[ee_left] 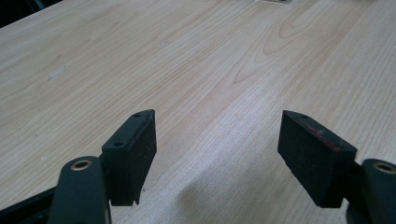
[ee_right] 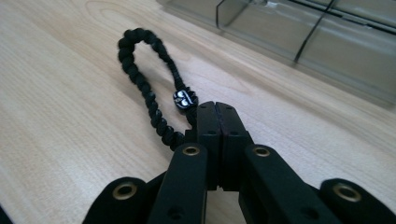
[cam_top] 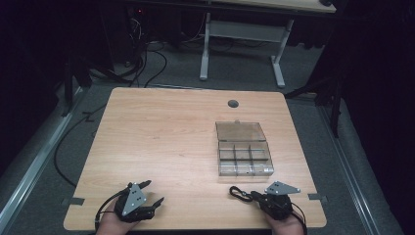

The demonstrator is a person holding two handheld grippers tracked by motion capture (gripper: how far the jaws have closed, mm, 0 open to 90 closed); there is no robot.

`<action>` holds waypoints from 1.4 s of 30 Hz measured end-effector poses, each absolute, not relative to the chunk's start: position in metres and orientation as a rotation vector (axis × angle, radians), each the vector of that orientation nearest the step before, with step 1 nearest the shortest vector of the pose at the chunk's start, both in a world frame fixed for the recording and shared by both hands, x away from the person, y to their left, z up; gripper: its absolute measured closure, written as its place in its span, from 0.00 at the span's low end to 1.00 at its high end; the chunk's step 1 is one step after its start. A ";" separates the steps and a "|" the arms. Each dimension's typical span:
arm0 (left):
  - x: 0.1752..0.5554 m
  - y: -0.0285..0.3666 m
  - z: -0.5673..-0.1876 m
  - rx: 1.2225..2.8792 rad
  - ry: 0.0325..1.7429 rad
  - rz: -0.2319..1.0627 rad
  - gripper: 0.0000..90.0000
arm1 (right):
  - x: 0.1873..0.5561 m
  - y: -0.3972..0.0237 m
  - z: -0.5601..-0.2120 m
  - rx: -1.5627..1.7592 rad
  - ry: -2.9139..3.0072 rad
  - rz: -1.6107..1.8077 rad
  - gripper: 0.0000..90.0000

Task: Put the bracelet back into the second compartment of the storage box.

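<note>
Braided black bracelet [ee_right: 149, 88] lies just before the clear compartment box [cam_top: 243, 147], pinched by the right gripper [ee_right: 217, 109]; left gripper [ee_left: 217, 140] spread, empty. Likely boxing it remains undone.

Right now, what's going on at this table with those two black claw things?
A person holds a two-jaw gripper in each hand at the near edge of a light wooden table. The right gripper is shut on a black braided cord loop, which lies on the wood. The left gripper is open, holding nothing. A clear plastic compartment box sits open beyond.
</note>
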State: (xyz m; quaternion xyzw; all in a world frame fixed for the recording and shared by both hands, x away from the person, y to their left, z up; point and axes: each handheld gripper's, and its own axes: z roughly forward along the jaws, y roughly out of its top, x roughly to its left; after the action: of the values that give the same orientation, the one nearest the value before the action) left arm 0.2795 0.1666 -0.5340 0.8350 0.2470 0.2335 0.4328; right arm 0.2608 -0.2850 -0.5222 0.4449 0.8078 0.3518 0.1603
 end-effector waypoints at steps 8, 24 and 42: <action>0.279 0.167 -0.534 2.080 0.616 0.584 0.32 | 0.258 -0.284 -0.519 1.255 2.304 1.020 1.00; 0.279 0.167 -0.534 2.075 0.628 0.590 0.31 | 0.260 -0.286 -0.515 1.275 2.286 1.021 0.94; 0.279 0.170 -0.534 2.047 0.617 0.573 0.32 | 0.285 -0.292 -0.498 1.470 2.366 0.733 0.87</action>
State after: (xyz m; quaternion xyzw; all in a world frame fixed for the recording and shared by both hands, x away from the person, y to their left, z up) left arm 0.2785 0.1697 -0.5335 0.8269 0.2494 0.2316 0.4477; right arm 0.2852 -0.2923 -0.4976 0.5059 0.8145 0.2524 0.1301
